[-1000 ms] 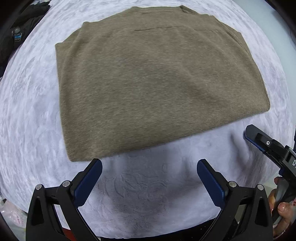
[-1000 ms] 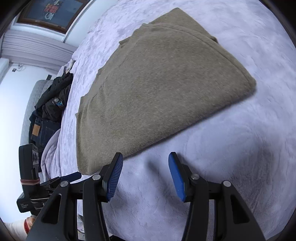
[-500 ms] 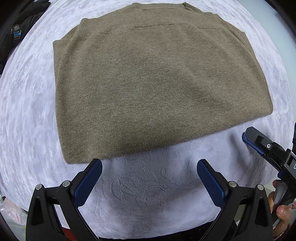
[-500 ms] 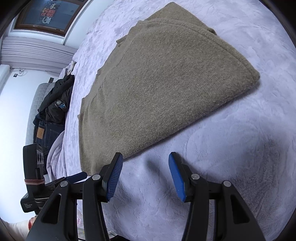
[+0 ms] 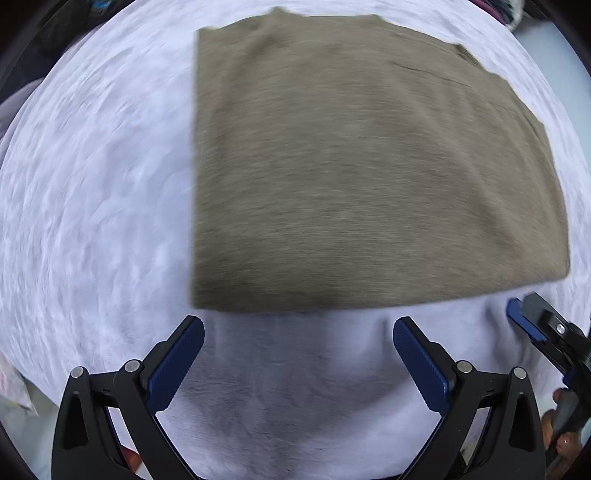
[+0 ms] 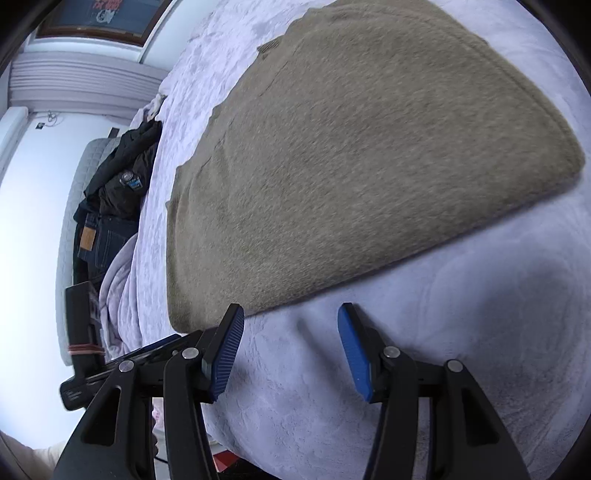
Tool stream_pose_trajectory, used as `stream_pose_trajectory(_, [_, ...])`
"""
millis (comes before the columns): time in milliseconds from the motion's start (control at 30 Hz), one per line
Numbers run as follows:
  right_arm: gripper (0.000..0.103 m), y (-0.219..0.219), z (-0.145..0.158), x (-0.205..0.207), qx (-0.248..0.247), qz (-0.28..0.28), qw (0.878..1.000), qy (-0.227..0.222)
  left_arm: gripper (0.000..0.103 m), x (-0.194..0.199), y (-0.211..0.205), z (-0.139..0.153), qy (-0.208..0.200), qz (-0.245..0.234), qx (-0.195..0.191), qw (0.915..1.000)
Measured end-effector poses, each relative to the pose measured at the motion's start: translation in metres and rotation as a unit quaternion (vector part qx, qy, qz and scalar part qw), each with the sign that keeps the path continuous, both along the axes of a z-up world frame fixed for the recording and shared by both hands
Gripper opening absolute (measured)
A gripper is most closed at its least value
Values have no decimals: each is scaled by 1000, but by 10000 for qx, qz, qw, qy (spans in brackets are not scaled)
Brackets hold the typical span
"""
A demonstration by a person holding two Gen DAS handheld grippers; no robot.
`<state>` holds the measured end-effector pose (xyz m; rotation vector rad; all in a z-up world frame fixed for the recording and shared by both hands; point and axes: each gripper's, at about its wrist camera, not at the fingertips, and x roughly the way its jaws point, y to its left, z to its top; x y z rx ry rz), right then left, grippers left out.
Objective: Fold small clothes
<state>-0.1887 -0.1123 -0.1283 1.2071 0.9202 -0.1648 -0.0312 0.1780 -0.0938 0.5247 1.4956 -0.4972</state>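
A folded olive-brown knit sweater (image 5: 362, 170) lies flat on a pale lavender blanket (image 5: 92, 206). It also shows in the right wrist view (image 6: 362, 158). My left gripper (image 5: 298, 345) is open and empty, just in front of the sweater's near edge, by its left corner. My right gripper (image 6: 290, 345) is open and empty, close to the same near edge further right. The right gripper's blue tip shows in the left wrist view (image 5: 524, 323). The left gripper's body shows at the left of the right wrist view (image 6: 122, 365).
Dark clothes and jeans (image 6: 110, 206) are piled on a grey seat beyond the blanket's left side. A framed picture (image 6: 107, 16) hangs on the far wall. The blanket (image 6: 461, 350) spreads bare to the right of the right gripper.
The left gripper has swung left along the sweater's near edge, with motion blur. The right gripper has moved a little closer to the sweater. Both stay open.
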Motion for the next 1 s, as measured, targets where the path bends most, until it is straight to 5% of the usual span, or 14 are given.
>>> stream_pose_trajectory(200, [57,18,3,24,92,589,9982,-64,103,32,58,-14,-258,609,235,9975])
stream_pose_trajectory(333, [57,33,-2,47,307,926,9952,-77,103,46,87,-14,-147,1048,23,9944])
stream_pose_trajectory(467, [57,47,-15,64,615,1052,9924,-138,103,54,107,-12,172,1333,-552,9894])
stream_pose_trajectory(633, [57,49,-27,80,1042,849,9905,-275,103,44,116,-20,1045,1705,-1642,9659])
stream_pose_trajectory(767, [57,45,-35,90,1354,603,9885,-305,103,32,113,-18,1234,1962,-2057,9508])
stream_pose_trajectory(867, [57,45,-36,94,1445,587,9873,-304,103,31,106,-11,1064,2146,-2167,9464])
stream_pose_trajectory(1000, [57,46,-32,95,1394,680,9874,-312,103,43,84,7,-41,2121,-1371,9676])
